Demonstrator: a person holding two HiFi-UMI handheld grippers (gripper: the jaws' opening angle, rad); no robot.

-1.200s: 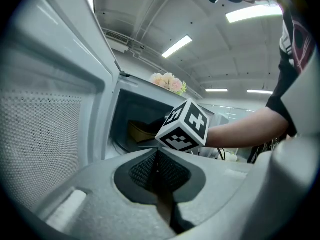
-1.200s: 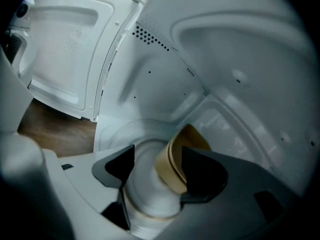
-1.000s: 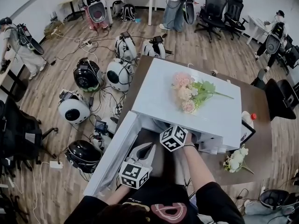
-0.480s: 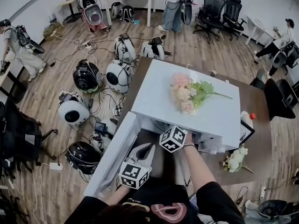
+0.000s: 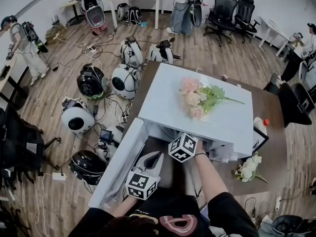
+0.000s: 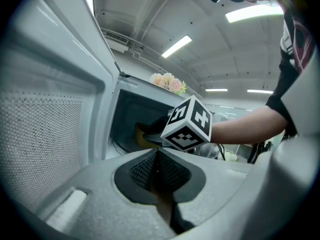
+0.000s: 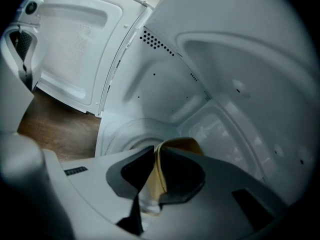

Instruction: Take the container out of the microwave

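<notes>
A white microwave (image 5: 168,95) stands on the table with its door (image 5: 121,164) swung open to the left. Inside it sits a yellow container (image 7: 184,144), also seen in the left gripper view as the same container (image 6: 140,134). My right gripper (image 7: 155,154) reaches into the cavity and its jaws are closing, with the container's rim pinched between the pads. Only its marker cube (image 5: 183,147) shows from the head. My left gripper (image 5: 157,157) hangs shut and holding nothing in front of the door.
Pink flowers (image 5: 197,100) lie on top of the microwave. White flowers (image 5: 249,169) and a red-capped bottle (image 5: 262,126) sit on the brown table at the right. Round devices and cables (image 5: 91,80) cover the floor at the left; people and chairs stand further off.
Both grippers stay where they were in the head view. Only the people at the back of the room have shifted.
</notes>
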